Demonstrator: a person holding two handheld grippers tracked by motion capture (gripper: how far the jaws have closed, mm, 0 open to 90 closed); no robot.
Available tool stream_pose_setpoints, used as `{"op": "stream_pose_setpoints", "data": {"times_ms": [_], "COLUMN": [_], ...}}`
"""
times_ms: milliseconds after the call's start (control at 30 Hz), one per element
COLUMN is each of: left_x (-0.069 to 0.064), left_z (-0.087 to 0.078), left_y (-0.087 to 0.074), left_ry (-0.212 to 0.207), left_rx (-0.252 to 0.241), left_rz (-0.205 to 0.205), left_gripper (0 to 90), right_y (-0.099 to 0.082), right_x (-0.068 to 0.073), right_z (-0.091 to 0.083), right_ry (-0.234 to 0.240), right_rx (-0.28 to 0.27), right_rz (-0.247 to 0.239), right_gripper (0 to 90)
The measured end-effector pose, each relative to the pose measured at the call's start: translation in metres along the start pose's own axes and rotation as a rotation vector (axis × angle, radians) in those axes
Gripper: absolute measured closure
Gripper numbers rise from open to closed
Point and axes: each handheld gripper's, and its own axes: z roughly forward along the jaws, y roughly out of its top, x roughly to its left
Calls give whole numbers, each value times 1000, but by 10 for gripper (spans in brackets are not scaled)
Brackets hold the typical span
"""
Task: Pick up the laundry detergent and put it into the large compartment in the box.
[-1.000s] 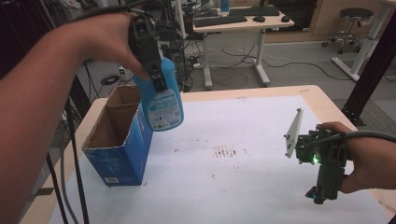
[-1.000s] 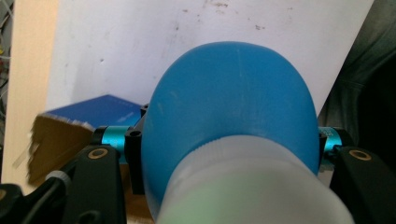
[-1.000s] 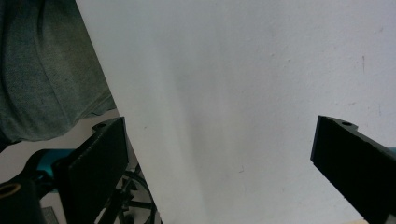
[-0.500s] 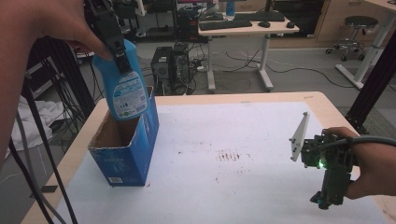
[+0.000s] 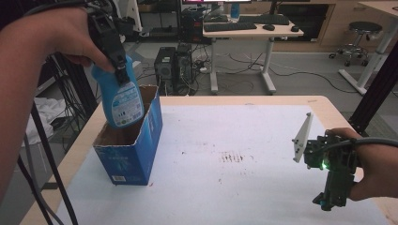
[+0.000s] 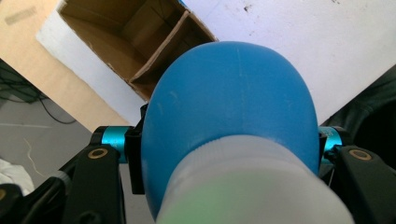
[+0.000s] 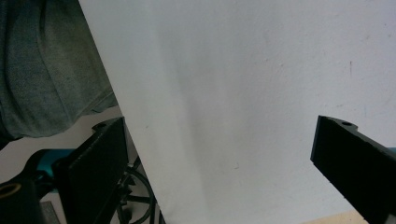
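Note:
A blue plastic bottle (image 5: 119,101) with a printed label hangs upright from my left gripper (image 5: 122,70), which is shut on its upper part. Its base dips into the open top of a blue cardboard box (image 5: 131,154) standing at the table's left side. In the left gripper view the bottle (image 6: 229,107) sits between the jaws of the left gripper (image 6: 229,140), and below it the box (image 6: 121,28) shows a brown inside with a cardboard divider. My right gripper (image 5: 331,199) rests low at the table's right front. In the right gripper view its (image 7: 219,154) jaws stand wide apart, with nothing between them.
A white sheet covers the wooden table (image 5: 244,140), with a few dark smudges near its middle. A grey plate (image 5: 302,138) sticks up from the right gripper. Beyond the table are a desk with keyboards (image 5: 253,28), a computer tower (image 5: 171,70) and a stool (image 5: 354,40).
My left hand has carried the bottle leftward and a little down, from beside the box to over it, so its base now sits in the opening. The right hand has stayed put.

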Motion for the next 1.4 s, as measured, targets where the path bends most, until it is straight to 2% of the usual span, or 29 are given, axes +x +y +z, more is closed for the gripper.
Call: {"op": "stream_pose_setpoints", "data": {"times_ms": [200, 300, 400, 467, 500, 533, 600, 700, 900, 967, 1033, 1100, 1400], "left_x": [3, 3, 3, 2, 2, 2, 2, 2, 3, 1, 1, 0, 2], "left_z": [21, 27, 42, 51, 56, 60, 71, 88, 119, 127, 133, 138, 153], "left_y": [-3, -4, -6, -6, -6, -6, -6, -8, -10, -10, -10, -10, -11], "left_ry": [-4, -5, -21, -25, -28, -28, -27, -29, -48, -44, -36, -31, -46], "left_rx": [2, 5, 13, 22, 27, 41, 39, 48, 68, 74, 80, 79, 90], "left_rz": [-22, -15, -2, 22, 15, 29, 53, 99, 127, 167, 189, 228, 259], "left_gripper": [393, 393, 394, 393, 393, 393, 393, 393, 393, 393, 393, 393, 393], "right_y": [0, 0, 0, 0, 1, 1, 1, 1, -1, -1, -2, -2, -1], "right_x": [1, 1, 1, 1, 1, 0, 1, 1, 0, 0, 1, 1, 0], "right_z": [-1, -1, -2, -1, -1, -1, 0, 0, 0, 1, 1, 2, 4], "right_ry": [-3, -5, -5, -7, -5, -7, -5, -4, -3, -2, 0, 1, 1], "right_rx": [2, 0, -3, -4, -2, -4, -7, -5, -5, -5, -3, -6, -7], "right_rz": [4, 1, 10, 12, 6, -2, 8, -4, 7, 8, 14, 8, 6], "right_gripper": [35, 35, 35, 35, 35, 35, 35, 35, 35, 35, 35, 35, 35]}}
